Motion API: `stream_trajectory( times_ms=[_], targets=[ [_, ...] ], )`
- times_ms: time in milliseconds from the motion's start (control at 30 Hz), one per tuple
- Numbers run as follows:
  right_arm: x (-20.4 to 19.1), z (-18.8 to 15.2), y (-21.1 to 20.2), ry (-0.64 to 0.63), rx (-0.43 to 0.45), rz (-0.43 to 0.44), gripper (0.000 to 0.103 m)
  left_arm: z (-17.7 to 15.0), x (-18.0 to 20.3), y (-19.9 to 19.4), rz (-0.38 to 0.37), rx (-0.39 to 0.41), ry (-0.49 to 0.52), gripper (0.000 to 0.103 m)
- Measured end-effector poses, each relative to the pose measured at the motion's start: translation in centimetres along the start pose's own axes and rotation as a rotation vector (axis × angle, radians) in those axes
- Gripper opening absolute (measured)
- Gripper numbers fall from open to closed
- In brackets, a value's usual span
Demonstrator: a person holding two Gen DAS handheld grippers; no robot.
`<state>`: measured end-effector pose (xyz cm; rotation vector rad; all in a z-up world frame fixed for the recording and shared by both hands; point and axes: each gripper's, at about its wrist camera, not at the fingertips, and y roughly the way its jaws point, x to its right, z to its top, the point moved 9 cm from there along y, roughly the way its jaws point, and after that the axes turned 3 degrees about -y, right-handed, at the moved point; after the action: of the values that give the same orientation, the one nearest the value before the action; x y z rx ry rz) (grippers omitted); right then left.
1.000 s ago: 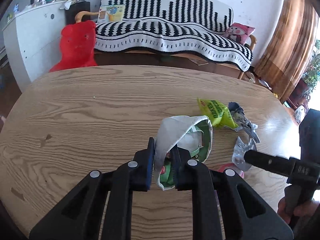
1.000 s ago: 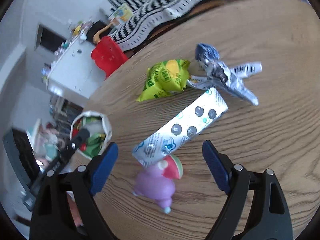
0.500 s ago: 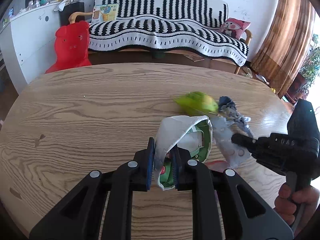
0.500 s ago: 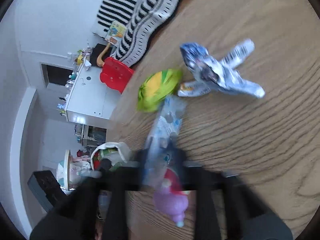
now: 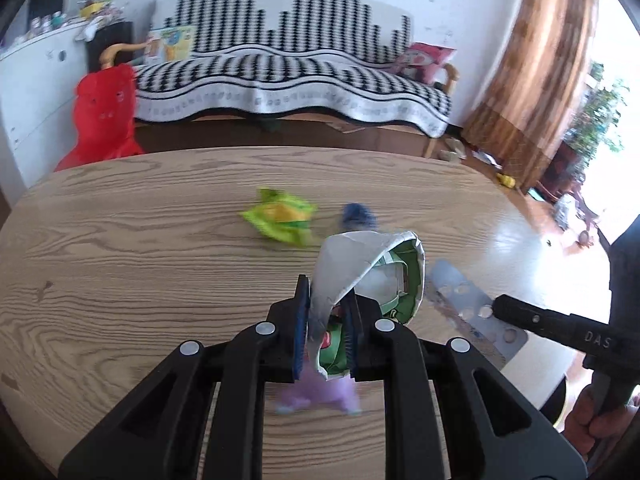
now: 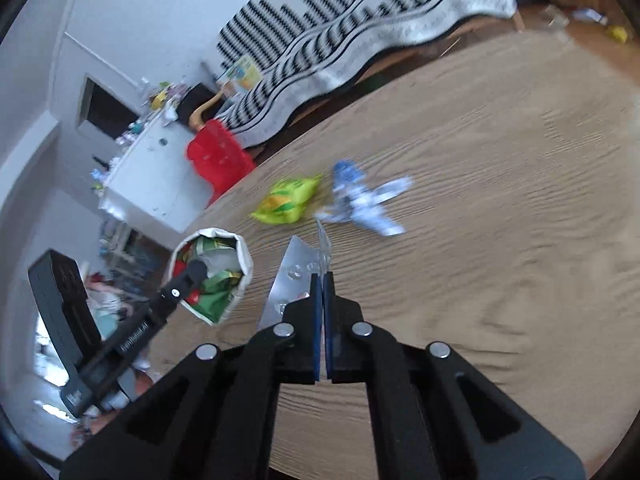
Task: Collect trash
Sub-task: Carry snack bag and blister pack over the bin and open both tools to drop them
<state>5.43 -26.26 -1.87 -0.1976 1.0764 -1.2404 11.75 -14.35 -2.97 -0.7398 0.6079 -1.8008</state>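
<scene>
"DAS" shows on the right tongs (image 5: 498, 307).

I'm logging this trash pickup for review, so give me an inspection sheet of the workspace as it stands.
Surface: wooden table, oval, wood grain.
Job's things: trash bag open, wrappers inside; blister pack lifted; green wrapper and blue-silver wrapper lying on the table.
Clutter: purple toy on the table below the bag.
Grippers: left gripper shut on the bag's rim; right gripper shut on the blister pack, beside the bag.
Cables: nothing seen.
Surroundings: striped sofa, red chair, white cabinet, brown curtain.
</scene>
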Motion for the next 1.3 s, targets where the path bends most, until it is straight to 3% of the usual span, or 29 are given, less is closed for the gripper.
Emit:
stream_trajectory(
  times_ms=[300,500,700,967,1300],
  targets=[
    [14.7,-2.2,-14.3,0.033,0.145,-0.358,0.002,-4.0,17.0,1.1,-0.196,-0.056,0.176,0.015],
    [26.0,-7.2,-24.4,0.147,0.199,-0.577,0.002,-10.0,30.0,1.7,-0.333,-0.123,0.328,0.015],
    [35.0,-13.0,-30.1,0.273,0.187,-0.692,0.002,-17.5,40.7,2.5,-0.445,-0.199,0.463,0.015],
    [41.4,-18.2,-31.3,0.398,0.096,-0.713,0.002,-23.9,47.3,4.7,-0.485,-0.284,0.565,0.015],
    [42.9,-18.6,-30.1,0.436,0.044,-0.697,0.002,-25.2,49.1,7.0,-0.479,-0.325,0.564,0.015]
  ],
)
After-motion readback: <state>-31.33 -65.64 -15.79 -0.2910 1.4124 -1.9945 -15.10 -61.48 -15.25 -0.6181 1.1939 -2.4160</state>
